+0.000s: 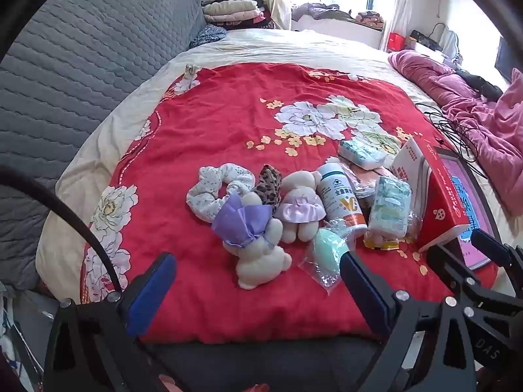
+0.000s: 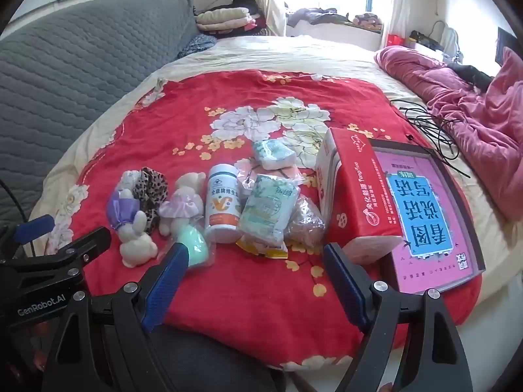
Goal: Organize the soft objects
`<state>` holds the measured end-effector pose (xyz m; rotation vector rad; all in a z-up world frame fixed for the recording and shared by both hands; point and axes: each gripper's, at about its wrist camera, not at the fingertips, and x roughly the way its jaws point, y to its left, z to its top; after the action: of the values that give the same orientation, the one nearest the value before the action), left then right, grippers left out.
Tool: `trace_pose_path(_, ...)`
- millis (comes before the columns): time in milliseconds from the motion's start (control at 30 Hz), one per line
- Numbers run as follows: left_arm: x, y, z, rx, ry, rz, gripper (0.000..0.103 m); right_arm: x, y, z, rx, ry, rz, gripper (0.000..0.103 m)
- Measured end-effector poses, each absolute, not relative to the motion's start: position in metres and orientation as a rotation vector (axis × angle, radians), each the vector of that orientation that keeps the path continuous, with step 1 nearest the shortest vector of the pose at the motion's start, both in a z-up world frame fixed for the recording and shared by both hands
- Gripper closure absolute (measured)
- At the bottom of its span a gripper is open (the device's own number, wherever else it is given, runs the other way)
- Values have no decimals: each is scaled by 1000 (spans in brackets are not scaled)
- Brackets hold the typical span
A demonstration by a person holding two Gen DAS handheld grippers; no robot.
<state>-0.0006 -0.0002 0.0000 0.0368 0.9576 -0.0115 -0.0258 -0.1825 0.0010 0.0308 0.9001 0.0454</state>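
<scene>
Left wrist view: the left gripper (image 1: 258, 281) is held over the near edge of the red quilt (image 1: 202, 124), jaws spread wide, nothing between the pads. The soft things are laid in a row just ahead of it. The plush rabbit with the purple bow (image 1: 255, 235) is seen dead centre between the fingers, long axis running roughly along the line of approach, feet toward the gripper. The second plush in the lilac skirt (image 1: 302, 209) is set just beside it, further off, touching the white bottle (image 1: 341, 196). The white scrunchie (image 1: 217, 192) and the leopard scrunchie (image 1: 269, 187) are lying behind the rabbit. The green sponge in a clear bag (image 1: 327, 254) is placed right at the right finger's tip. The right gripper (image 1: 483, 248) is visible at the far right edge.

Right wrist view: the right gripper (image 2: 255, 258) is also held wide open and empty. Bare quilt is framed between its fingers; the tissue packs (image 2: 269, 210) are straight ahead, the red box (image 2: 353, 192) and pink book (image 2: 428, 215) ahead-right. The rabbit (image 2: 132, 232) is well off to the left, outside the left finger.

Judgement: the rabbit is nearer and better lined up for the left gripper. A straight advance and close across its narrow body should do it; no wrist roll is needed.
</scene>
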Motion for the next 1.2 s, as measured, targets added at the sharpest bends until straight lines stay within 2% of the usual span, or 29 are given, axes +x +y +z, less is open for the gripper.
trace_pose_path(1200, 1, 13, -6, 0, 993, -12, 2, -21, -179, -2, 28, 919, 47, 18)
